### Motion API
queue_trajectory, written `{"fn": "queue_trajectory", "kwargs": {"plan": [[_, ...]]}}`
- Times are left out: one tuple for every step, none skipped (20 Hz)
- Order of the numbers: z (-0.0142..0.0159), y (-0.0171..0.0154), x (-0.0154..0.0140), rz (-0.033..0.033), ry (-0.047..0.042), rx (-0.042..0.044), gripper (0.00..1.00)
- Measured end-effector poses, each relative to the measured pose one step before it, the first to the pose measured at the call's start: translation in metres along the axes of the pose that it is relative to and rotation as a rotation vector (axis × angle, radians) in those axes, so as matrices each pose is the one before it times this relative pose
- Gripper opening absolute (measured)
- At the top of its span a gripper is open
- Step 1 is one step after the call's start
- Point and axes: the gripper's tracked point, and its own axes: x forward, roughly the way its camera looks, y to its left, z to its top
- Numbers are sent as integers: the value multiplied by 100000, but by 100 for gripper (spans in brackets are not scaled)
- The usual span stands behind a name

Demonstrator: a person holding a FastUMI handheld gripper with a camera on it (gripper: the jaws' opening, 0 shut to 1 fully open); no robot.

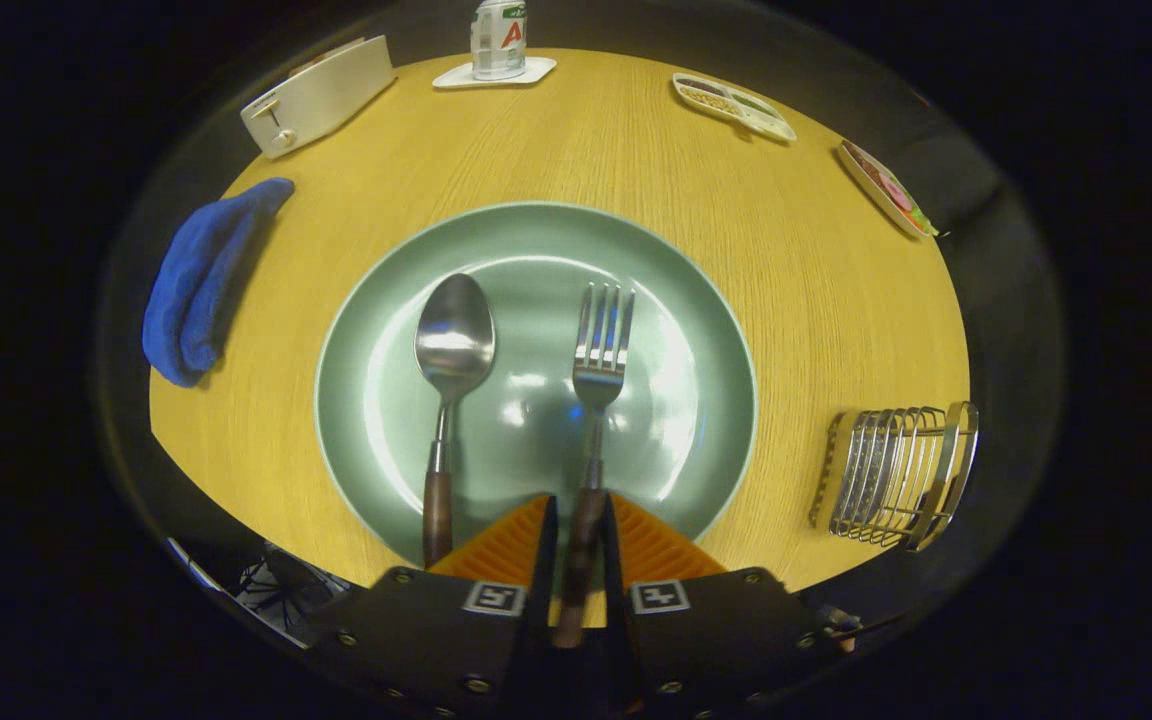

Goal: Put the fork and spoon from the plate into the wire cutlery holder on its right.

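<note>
Gripper view puts my tool [577, 520] low over the near edge of the table [796, 300], its two fingers drawn in narrow on the dark wooden handle of the fork [600, 375]. Both fingers look to be pressing the handle from either side, so I read it as held. The fork's tines point away from me and lie on the green plate [536, 235], which sits at the middle of the table. The spoon [451, 365] lies on the same plate, just beside the fork on its left and parallel to it, bowl away from me, its wooden handle reaching over the plate's near rim, clear of the left finger.

The wire cutlery holder [896, 475] stands at the table's near right edge, well apart from the plate, and I see nothing in it.

A blue cloth [201, 285] is bunched along the left edge. At the far left corner stands a white toaster [316, 95]. At the far edge a carton [499, 38] stands on a small white coaster [456, 76]. Two shallow trays [733, 105] with food in them lie along the far right edge.
</note>
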Motion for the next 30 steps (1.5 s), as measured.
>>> {"fn": "queue_trajectory", "kwargs": {"plan": [[42,-156,921,-159,-431,75,16],[290,19,-84,-453,-1315,-485,16],[109,-51,377,-273,-661,-574,6],[56,-119,-174,-721,59,-541,6],[39,-1,-40,-860,-268,26,6],[198,29,-132,-208,-751,190,6],[273,57,-184,-234,-1103,260,6],[359,11,-312,-321,-934,167,6],[274,-34,-333,-401,-1185,50,6],[484,-97,-407,-639,-1428,-26,6],[409,-79,-365,-830,-1766,131,6],[505,-203,-590,-1101,-1416,545,6],[434,-164,-503,-1013,-1991,933,6],[545,-173,-634,-861,-1783,1343,6],[496,-206,-648,-992,-1924,1578,6],[513,-285,-663,-1074,-1649,1567,6],[543,-327,-677,-979,-1919,1879,6],[529,-372,-706,-886,-1682,1624,6],[436,-506,-551,-1051,-1505,1476,6],[518,-661,-657,-1302,-1508,1551,6],[317,-667,-480,-1312,-1040,1756,6],[340,-819,-521,-1277,-828,1976,6],[199,-697,-506,-984,-716,2451,6],[270,-983,-407,-1659,-276,2536,6],[9,-1011,-237,-1955,257,2396,6],[27,-1111,-255,-2054,594,2501,6],[-87,-1040,-167,-1910,895,2580,6],[-114,-1039,-51,-1658,787,2721,6],[-257,-964,106,-1766,1059,2737,6],[-273,-1002,78,-1471,1069,2549,6]]}}
